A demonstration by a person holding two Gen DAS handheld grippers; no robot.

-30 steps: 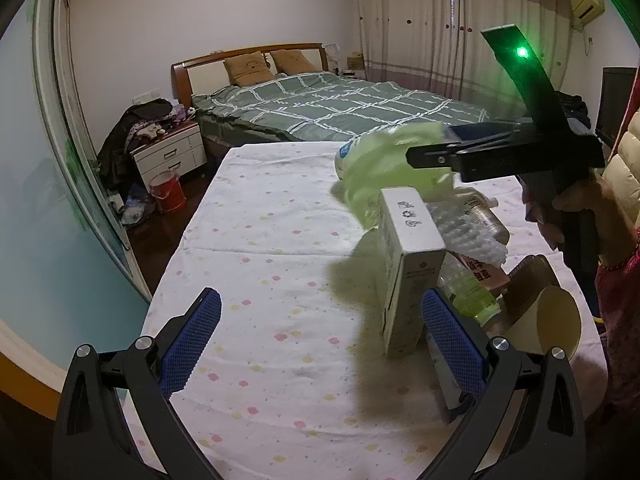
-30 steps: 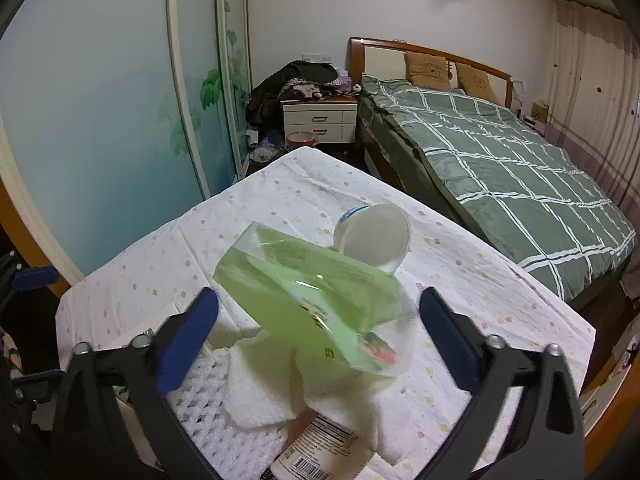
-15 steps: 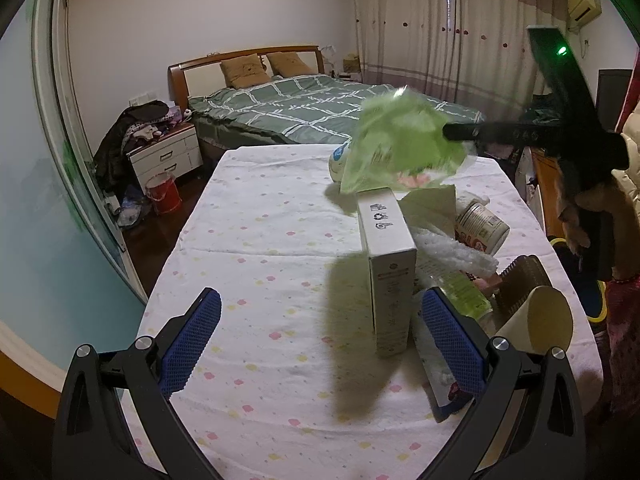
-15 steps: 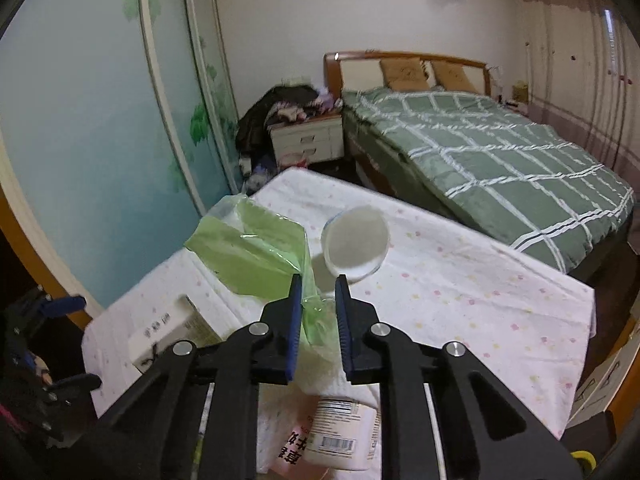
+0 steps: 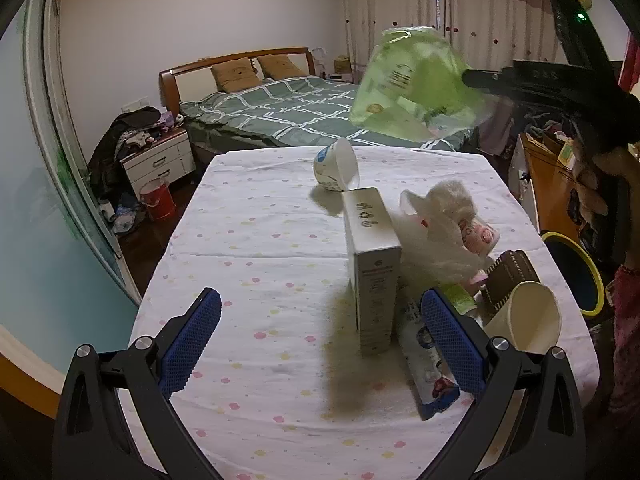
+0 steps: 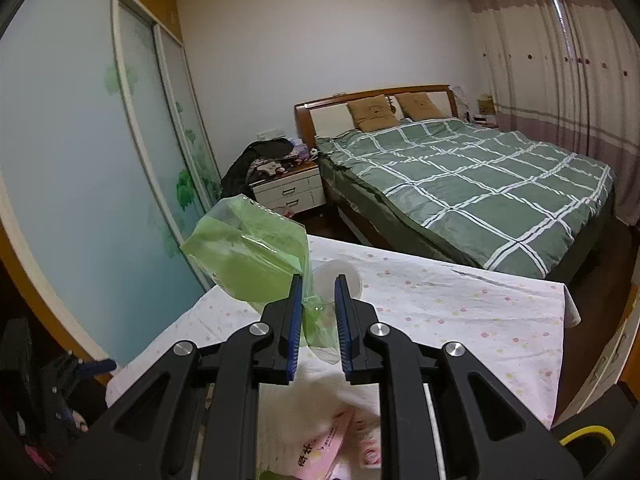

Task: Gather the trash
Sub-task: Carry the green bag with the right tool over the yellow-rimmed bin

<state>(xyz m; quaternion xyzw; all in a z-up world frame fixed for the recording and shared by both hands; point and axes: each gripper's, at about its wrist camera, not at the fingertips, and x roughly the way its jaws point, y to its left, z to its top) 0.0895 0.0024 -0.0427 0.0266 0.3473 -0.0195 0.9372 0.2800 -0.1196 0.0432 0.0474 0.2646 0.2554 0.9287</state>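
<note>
Print on white carton (image 5: 374, 276) and pink wrapper (image 6: 326, 446), none legible

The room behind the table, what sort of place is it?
A home bedroom: a wooden-framed bed with a green checked duvet, a white bedside cabinet piled with clothes and long pink curtains.

On my table (image 5: 248, 240) the upright box (image 5: 374, 276) stands mid-right, a tipped cup (image 5: 336, 170) behind it, crumpled wrappers (image 5: 444, 236) and a paper cup (image 5: 528, 322) to its right. The bed (image 5: 280, 108) lies beyond, a nightstand (image 5: 160, 160) at its left.
</note>
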